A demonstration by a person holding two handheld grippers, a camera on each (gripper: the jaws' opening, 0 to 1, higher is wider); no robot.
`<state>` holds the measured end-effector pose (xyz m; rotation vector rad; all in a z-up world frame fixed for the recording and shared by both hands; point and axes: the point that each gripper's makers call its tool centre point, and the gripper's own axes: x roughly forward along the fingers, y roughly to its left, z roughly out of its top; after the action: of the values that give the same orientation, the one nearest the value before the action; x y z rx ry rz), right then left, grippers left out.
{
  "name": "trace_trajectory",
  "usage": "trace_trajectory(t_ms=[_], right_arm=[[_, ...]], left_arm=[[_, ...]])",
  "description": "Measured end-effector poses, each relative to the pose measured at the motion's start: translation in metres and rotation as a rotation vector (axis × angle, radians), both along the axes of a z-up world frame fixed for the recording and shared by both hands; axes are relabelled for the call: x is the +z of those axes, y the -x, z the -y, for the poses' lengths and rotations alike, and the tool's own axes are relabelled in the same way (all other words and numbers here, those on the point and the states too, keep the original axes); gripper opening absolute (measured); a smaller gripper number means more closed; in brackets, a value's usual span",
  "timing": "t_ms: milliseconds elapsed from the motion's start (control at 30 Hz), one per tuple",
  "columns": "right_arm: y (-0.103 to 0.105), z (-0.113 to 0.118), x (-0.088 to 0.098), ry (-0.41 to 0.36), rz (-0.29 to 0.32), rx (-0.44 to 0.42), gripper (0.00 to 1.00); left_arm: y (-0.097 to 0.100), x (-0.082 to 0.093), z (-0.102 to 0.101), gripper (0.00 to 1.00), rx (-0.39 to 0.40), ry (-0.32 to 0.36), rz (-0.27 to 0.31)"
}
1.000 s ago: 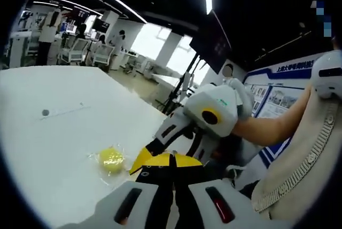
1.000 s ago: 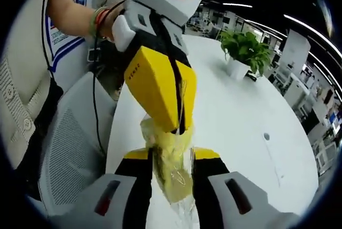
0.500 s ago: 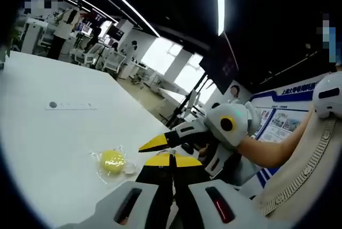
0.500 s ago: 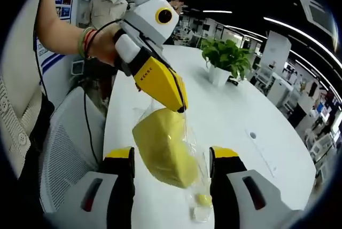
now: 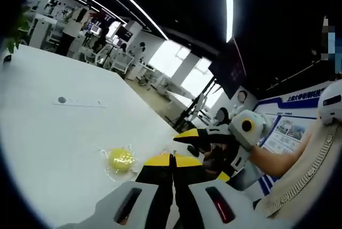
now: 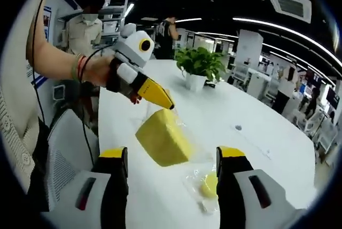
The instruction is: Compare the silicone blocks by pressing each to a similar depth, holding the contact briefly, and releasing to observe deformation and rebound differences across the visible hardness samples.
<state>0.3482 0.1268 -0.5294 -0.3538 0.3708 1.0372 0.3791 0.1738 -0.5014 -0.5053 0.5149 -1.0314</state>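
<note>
A large yellow silicone block (image 6: pixel 163 139) in a clear plastic bag hangs just above the white table (image 6: pixel 256 133). My left gripper (image 6: pixel 169 104) is shut on the bag's top edge; its jaws (image 5: pixel 171 157) meet tip to tip in the left gripper view. My right gripper (image 6: pixel 173 157) is open, with its jaws either side of the block and apart from it. It also appears from the right (image 5: pixel 206 154), jaws spread. A small round yellow sample (image 5: pixel 121 159) in its own clear bag (image 6: pixel 209 184) lies on the table.
A potted green plant (image 6: pixel 196 66) stands farther along the table. A white mesh chair (image 6: pixel 64 149) is by the table's near edge. A small round mark (image 5: pixel 62 100) is on the tabletop. People and desks fill the background.
My right gripper opened, let go of the yellow block and drew back. The block now hangs in its bag from my shut left gripper.
</note>
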Motion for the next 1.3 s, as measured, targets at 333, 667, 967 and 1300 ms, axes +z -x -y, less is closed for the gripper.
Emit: trace_trajectory(t_ms=[333,667,967,1300], right_arm=[[0.016,0.023,-0.016,-0.032,-0.064,-0.118,0.67],[0.038,0.048,-0.042,-0.019,-0.144,-0.233,0.7],[0.051,0.072,-0.05,-0.011,-0.182,-0.332,0.7],[0.057,0.088,-0.056,0.006,-0.219,-0.405,0.69]], left_arm=[[-0.022,-0.027,-0.008,0.0,0.058,-0.027,-0.048],[-0.039,-0.055,-0.012,0.0,0.083,-0.042,-0.091],[-0.052,-0.086,-0.018,0.0,0.097,0.005,-0.213],[-0.088,-0.106,-0.046,0.0,0.174,0.037,-0.265]])
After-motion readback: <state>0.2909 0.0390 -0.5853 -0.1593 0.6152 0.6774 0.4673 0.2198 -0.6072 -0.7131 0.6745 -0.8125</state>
